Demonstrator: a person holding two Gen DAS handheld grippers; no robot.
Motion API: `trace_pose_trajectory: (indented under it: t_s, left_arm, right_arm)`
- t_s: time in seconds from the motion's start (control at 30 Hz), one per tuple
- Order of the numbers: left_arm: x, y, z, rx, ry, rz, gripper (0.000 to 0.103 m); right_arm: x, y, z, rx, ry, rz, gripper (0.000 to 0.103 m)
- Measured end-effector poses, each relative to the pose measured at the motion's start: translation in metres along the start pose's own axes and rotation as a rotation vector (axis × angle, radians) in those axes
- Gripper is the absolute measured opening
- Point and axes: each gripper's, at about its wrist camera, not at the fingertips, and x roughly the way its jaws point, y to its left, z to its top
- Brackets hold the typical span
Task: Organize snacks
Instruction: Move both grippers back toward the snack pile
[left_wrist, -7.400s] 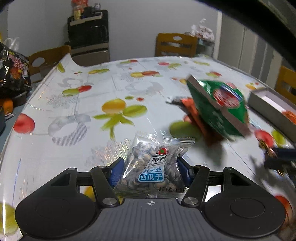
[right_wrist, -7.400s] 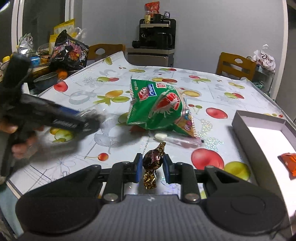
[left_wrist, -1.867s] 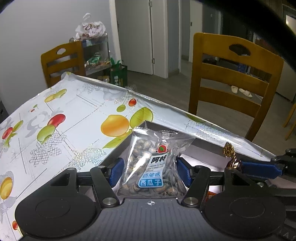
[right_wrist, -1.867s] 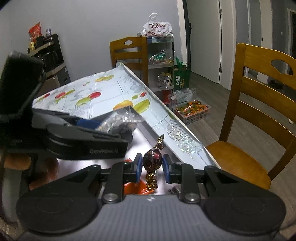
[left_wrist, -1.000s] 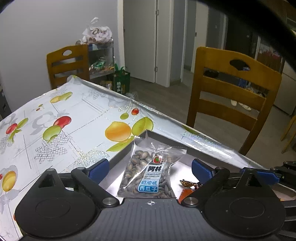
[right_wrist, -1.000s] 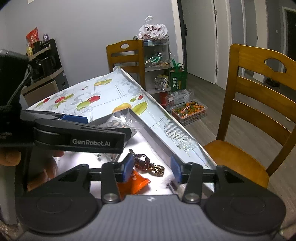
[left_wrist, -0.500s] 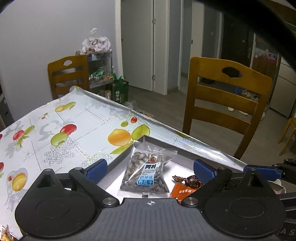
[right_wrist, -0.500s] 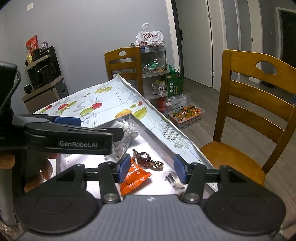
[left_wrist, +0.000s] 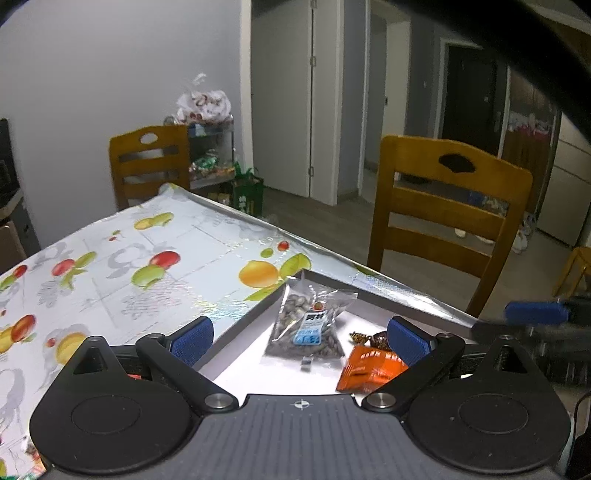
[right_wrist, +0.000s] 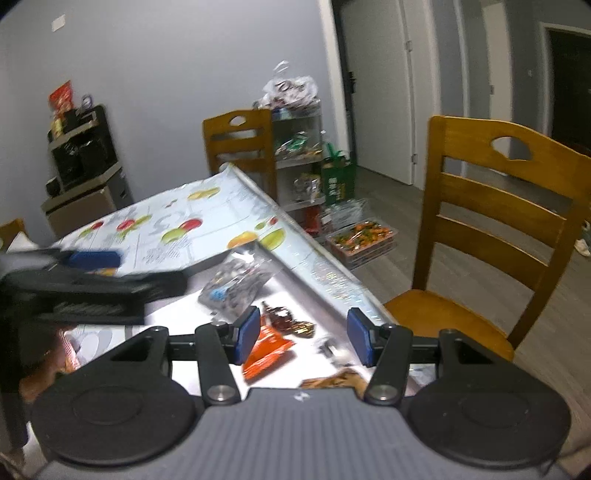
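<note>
My left claw (left_wrist: 299, 341) is spread wide and holds nothing. Its jaws have just been opening. The seed bag (left_wrist: 308, 325) lies flat in the tray (left_wrist: 242, 321), near the tray's far corner. My right claw (right_wrist: 303, 341) is let go too, about half open, with nothing between its blue pads (right_wrist: 246, 334). Its jaws have just been opening as well. The wrapped candy (right_wrist: 288, 323) lies in the tray just beside the seed bag. The orange packet (right_wrist: 264, 352) lies next to the candy, closer to me. The tray sits on the surface (left_wrist: 110, 266) with the fruit cloth. A wooden chair (right_wrist: 495, 229) stands past the edge.
</note>
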Motion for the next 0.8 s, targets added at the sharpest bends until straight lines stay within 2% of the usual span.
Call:
trace_pose_trajectory:
  t_s: [0.2, 0.37, 0.67, 0.8]
  left_arm:
    - [-0.043, 0.017, -0.016, -0.014, -0.039, 0.021, 0.103]
    - [-0.076, 0.031, -0.032, -0.018, -0.049, 0.034, 0.103]
    - [-0.105, 0.050, -0.053, -0.037, -0.056, 0.063, 0.103]
    - [-0.121, 0.065, -0.063, -0.051, -0.077, 0.092, 0.103]
  right_arm:
    - [-0.021, -0.023, 0.002, 0.067, -0.033, -0.049, 0.058]
    - [-0.028, -0.029, 0.002, 0.119, -0.025, -0.038, 0.062]
    - [-0.025, 0.035, 0.003, 0.004, 0.002, 0.057, 0.063]
    - [-0.026, 0.066, 0.003, -0.041, 0.003, 0.098, 0.066]
